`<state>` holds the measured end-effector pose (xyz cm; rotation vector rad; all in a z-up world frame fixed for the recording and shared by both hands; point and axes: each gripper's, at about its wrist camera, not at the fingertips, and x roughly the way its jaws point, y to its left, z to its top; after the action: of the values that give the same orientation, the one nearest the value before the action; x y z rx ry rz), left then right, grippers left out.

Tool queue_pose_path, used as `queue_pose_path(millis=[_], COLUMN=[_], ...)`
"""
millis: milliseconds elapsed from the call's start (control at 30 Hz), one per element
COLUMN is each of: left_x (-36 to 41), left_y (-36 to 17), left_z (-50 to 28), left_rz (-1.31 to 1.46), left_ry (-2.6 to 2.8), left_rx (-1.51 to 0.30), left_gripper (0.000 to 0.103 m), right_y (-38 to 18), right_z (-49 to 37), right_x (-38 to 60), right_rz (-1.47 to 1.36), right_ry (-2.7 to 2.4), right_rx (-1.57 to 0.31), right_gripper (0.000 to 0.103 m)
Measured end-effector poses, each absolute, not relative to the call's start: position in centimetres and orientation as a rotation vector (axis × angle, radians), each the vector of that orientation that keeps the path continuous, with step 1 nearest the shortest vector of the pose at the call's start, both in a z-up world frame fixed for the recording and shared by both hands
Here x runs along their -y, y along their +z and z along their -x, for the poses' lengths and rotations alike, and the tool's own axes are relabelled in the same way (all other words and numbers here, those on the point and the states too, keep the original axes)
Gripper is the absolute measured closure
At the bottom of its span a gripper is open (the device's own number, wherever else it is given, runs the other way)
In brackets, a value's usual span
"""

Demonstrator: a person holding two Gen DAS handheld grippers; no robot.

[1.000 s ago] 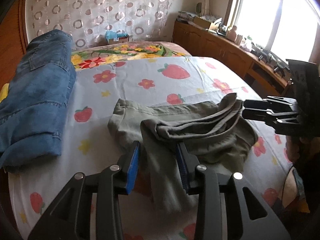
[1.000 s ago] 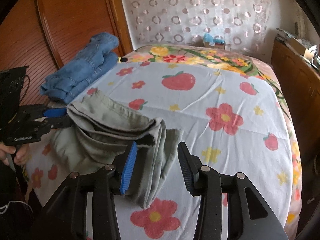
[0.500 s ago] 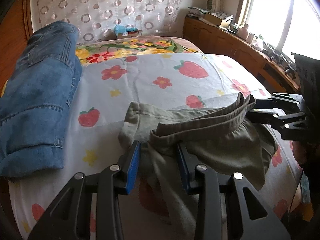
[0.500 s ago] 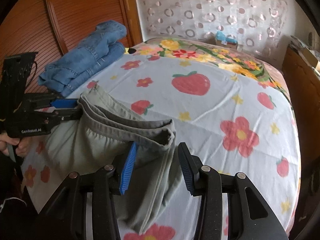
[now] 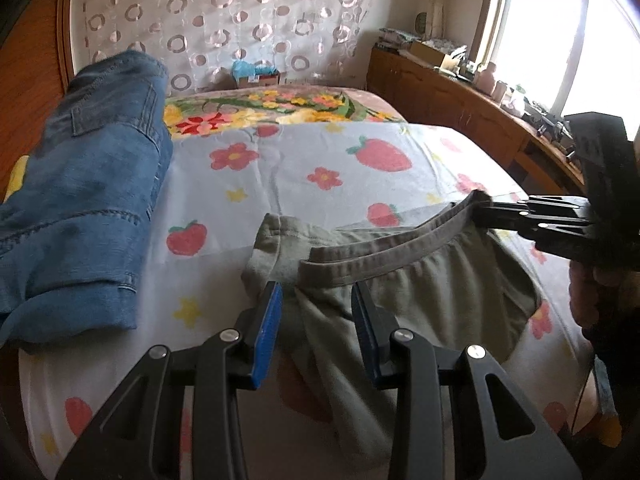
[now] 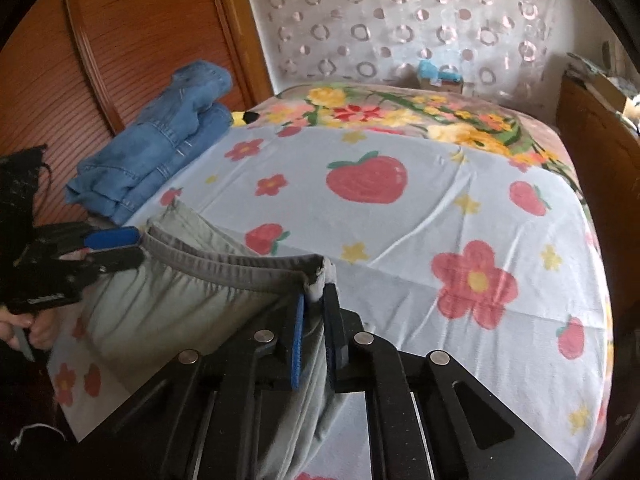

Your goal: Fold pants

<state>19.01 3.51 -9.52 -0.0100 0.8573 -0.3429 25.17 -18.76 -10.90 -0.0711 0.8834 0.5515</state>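
Observation:
Olive-green pants (image 5: 420, 296) lie at the near edge of the bed, their grey waistband (image 6: 224, 264) stretched between my two grippers. My right gripper (image 6: 316, 304) is shut on one end of the waistband; it shows in the left wrist view (image 5: 486, 210) at the right. My left gripper (image 5: 316, 300) stands open, jaws apart around the other end of the waistband, cloth between them. In the right wrist view the left gripper (image 6: 136, 246) sits at the waistband's left end. The pant legs hang over the bed's front edge.
Folded blue jeans (image 5: 76, 208) lie at the bed's left side by the wooden headboard wall (image 6: 120, 40). The strawberry-and-flower sheet (image 6: 400, 208) covers the bed. A wooden cabinet (image 5: 460, 108) with clutter runs along the right under the window.
My right gripper has closed on the waistband end and pulled it taut to the right. The pants have been raised and spread between the grippers. The left gripper stays open.

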Motion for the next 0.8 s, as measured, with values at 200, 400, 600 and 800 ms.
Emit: queue_pose_path(millis=[200,400,600,800], left_x=[-3.1,-2.8,-2.8,-2.7], left_y=[-9.2,-9.8,-10.7,-11.4], left_z=[-17.1,-15.4,-14.8,-14.8], left_rz=[0.005,-0.006,-0.016,-0.022], left_ry=[-0.365,-0.376,-0.367,-0.354], left_rx=[-0.859,-0.879,-0.895,-0.903], left_gripper=[0.069,0.069,0.069,0.068], right_y=[-9.6,-9.9,-10.6,-11.7], right_z=[-22.8,-19.2,-17.1,-16.6], right_x=[20.0,21.1,21.2,20.4], right_rz=[0.073,0.080,0.063,0.067], right_ry=[0.541,0.531,0.534,0.529], right_rx=[-0.873,-0.912,-0.942,-0.979], right_gripper=[0.083,0.083,0.072,0.070])
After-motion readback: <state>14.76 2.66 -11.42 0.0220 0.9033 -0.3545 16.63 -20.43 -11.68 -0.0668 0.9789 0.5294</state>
